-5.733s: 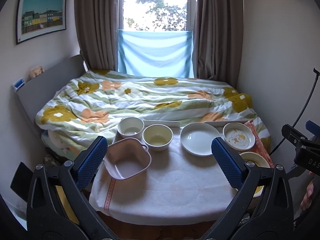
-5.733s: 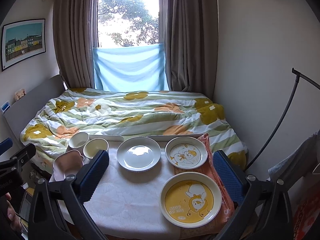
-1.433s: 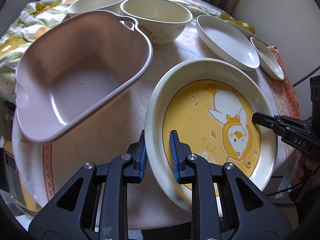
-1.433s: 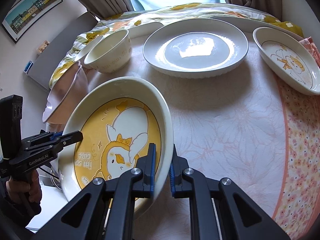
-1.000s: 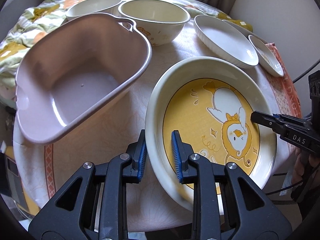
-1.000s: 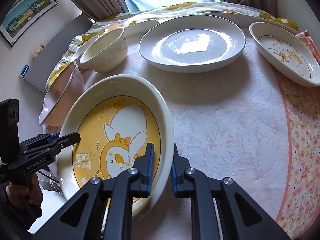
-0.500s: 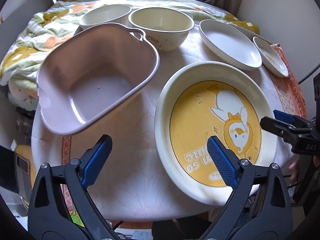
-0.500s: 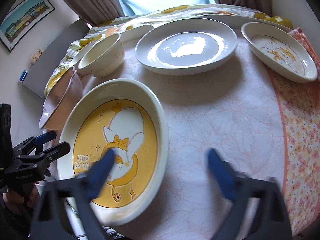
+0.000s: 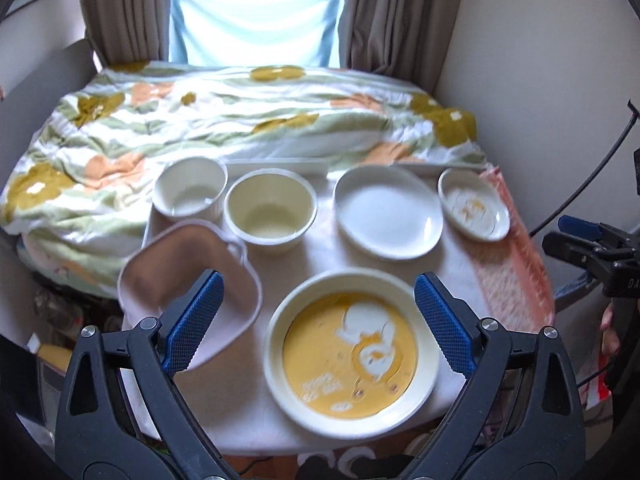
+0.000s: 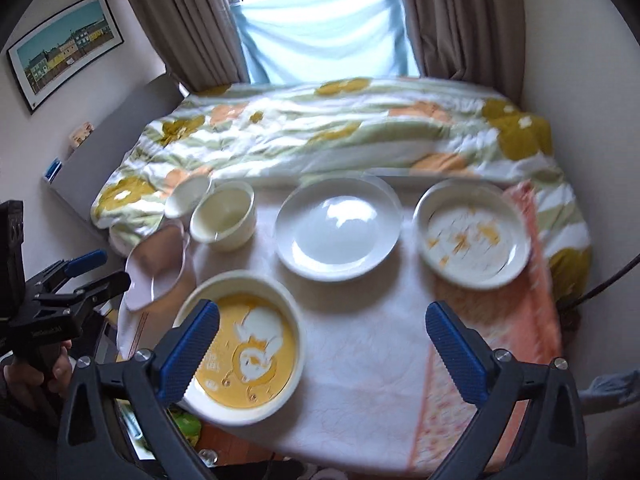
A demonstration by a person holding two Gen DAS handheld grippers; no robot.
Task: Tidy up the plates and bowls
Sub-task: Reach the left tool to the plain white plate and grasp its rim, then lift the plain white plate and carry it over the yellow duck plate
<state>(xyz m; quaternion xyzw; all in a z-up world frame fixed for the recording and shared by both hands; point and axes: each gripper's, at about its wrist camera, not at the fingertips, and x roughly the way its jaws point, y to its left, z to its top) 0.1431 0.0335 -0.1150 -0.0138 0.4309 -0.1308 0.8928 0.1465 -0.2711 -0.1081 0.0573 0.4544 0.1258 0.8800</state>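
Observation:
The yellow duck plate (image 9: pixel 350 348) lies flat at the table's front edge, also in the right wrist view (image 10: pixel 244 344). My left gripper (image 9: pixel 320 324) is open and empty, raised above it. My right gripper (image 10: pixel 322 344) is open and empty, raised above the table to the plate's right. Behind stand a pink square bowl (image 9: pixel 188 280), a white ribbed bowl (image 9: pixel 190 192), a cream bowl (image 9: pixel 270 210), a white plate (image 9: pixel 388 212) and a small duck plate (image 9: pixel 474 210). The small duck plate also shows in the right wrist view (image 10: pixel 472 234).
The table (image 10: pixel 360 360) has a white cloth and an orange floral cloth (image 10: pixel 492 320) on its right side. A bed with a flowered duvet (image 9: pixel 240 112) lies right behind the table. Walls stand close on both sides. A black cable (image 9: pixel 592 172) hangs at right.
Both grippers let go of the yellow duck plate, opened wide and pulled back and up. The plate now rests on the table in front of the pink bowl.

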